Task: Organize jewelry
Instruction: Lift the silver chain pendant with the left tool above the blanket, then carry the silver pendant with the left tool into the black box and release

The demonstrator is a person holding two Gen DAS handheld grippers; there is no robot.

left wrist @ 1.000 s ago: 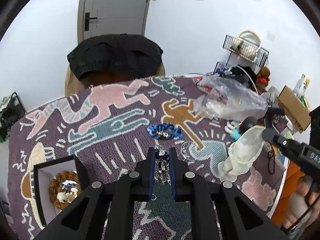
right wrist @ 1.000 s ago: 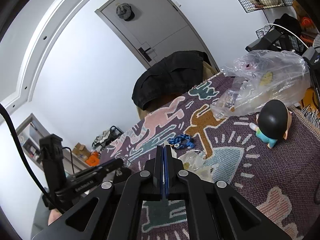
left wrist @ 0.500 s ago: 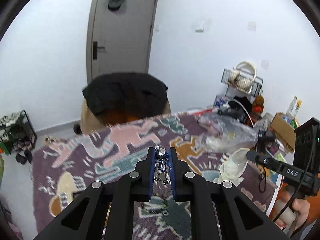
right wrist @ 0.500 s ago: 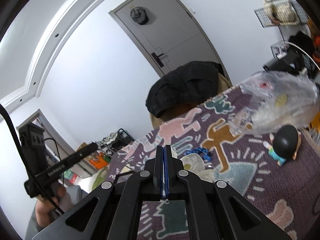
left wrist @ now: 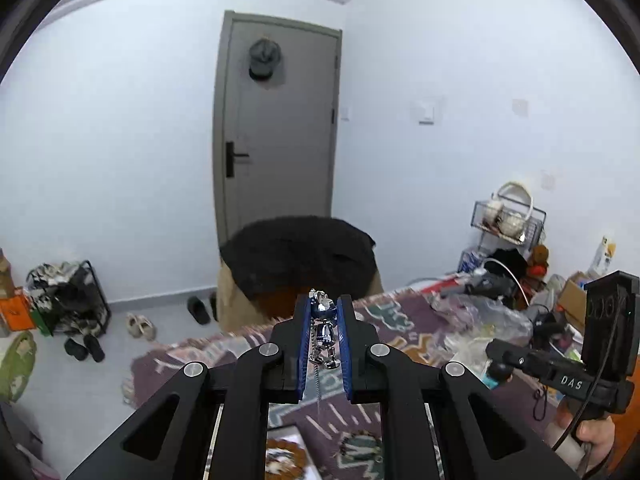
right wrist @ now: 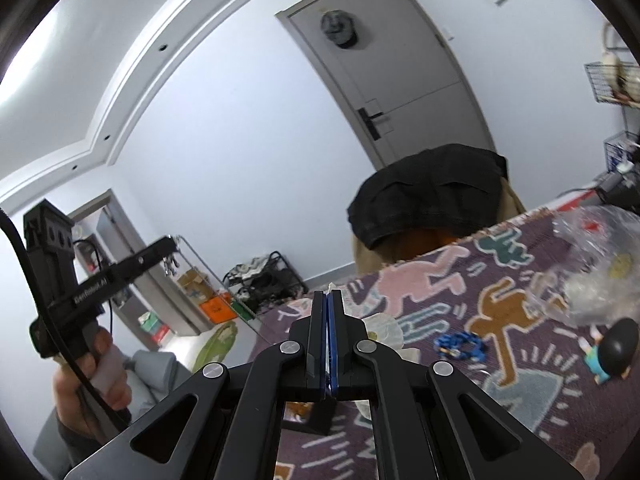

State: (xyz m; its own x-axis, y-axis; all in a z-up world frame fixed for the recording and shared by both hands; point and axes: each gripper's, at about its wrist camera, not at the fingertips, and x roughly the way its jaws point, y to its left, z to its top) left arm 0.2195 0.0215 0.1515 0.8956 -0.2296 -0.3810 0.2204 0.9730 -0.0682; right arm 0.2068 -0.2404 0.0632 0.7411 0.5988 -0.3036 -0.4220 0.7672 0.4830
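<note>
My left gripper (left wrist: 324, 312) is shut on a silver figure pendant (left wrist: 323, 328) whose chain hangs down between the fingers; it is lifted high above the patterned table cloth (left wrist: 400, 328). My right gripper (right wrist: 329, 300) is shut on a small clear plastic bag (right wrist: 384, 330), whose edge pokes out above the fingertips and whose body hangs behind the fingers. A blue bead bracelet (right wrist: 460, 346) lies on the cloth. An open black box with a beaded bracelet (left wrist: 280, 456) sits below the left gripper.
A larger crumpled plastic bag (right wrist: 596, 264) and a black-haired toy figure (right wrist: 612, 350) are at the right of the cloth. A chair draped with a black jacket (left wrist: 300, 256) stands behind the table. Clutter and wire baskets (left wrist: 508, 216) fill the far right.
Both grippers have risen and tilted upward, so the views now take in the door and wall. The pendant and chain came up off the cloth with the left gripper.
</note>
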